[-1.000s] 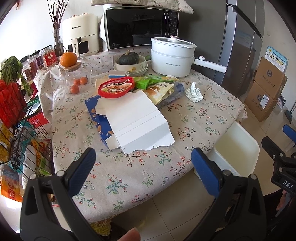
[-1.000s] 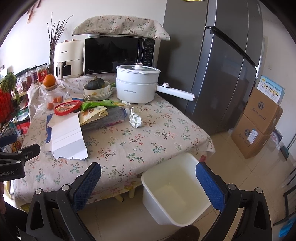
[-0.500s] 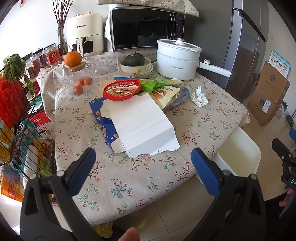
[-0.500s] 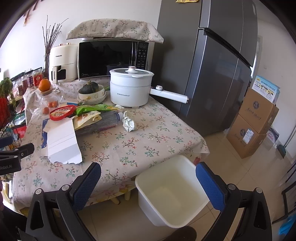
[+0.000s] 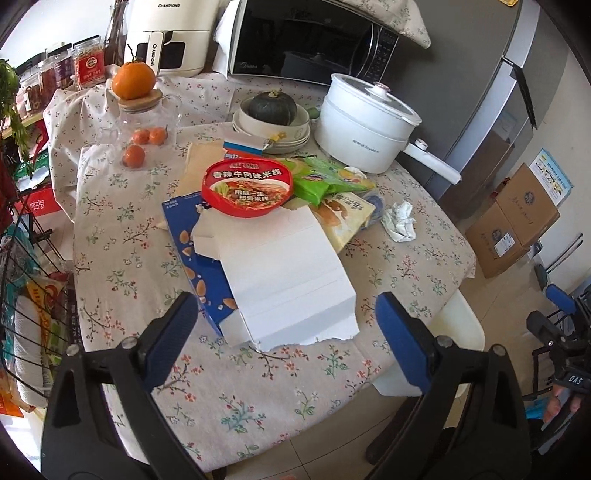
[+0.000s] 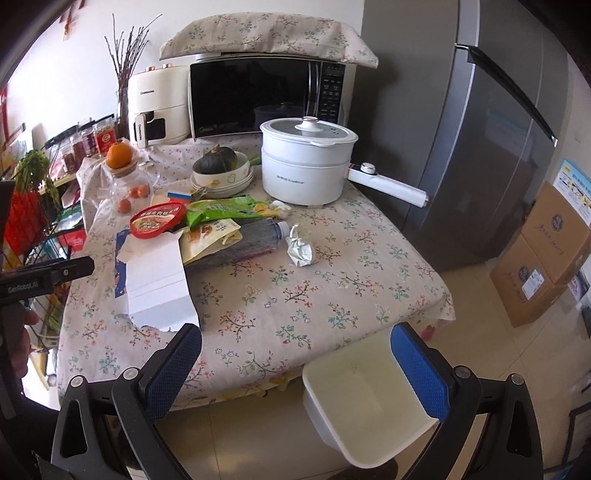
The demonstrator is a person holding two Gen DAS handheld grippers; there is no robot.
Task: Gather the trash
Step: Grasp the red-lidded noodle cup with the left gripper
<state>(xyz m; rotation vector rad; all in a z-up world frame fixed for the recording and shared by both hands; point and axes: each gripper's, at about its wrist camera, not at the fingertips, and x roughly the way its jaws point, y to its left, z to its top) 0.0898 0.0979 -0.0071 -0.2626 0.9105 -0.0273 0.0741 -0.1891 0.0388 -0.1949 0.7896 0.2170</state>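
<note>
Torn white cardboard box [image 5: 291, 273] flat on floral cloth table [image 5: 122, 236], glossy red noodle lid [image 5: 246, 186] touching behind; left gripper [image 5: 288, 328] jaws closing, nothing between; right gripper [image 6: 295, 363] agape, empty; air fryer [image 5: 166, 33] "CHANGHONG"

A white electric pot [image 6: 308, 166] with a long handle stands at the back of the worktop [image 6: 332, 295], beside stacked bowls holding a dark green squash [image 6: 216, 160]. Behind are a microwave [image 6: 266, 96] under a floral cushion [image 6: 266, 37], a cream air fryer [image 6: 159, 103] and a grey fridge [image 6: 480, 147]. An orange [image 5: 133, 80] tops a glass jar [image 5: 144, 129].
</note>
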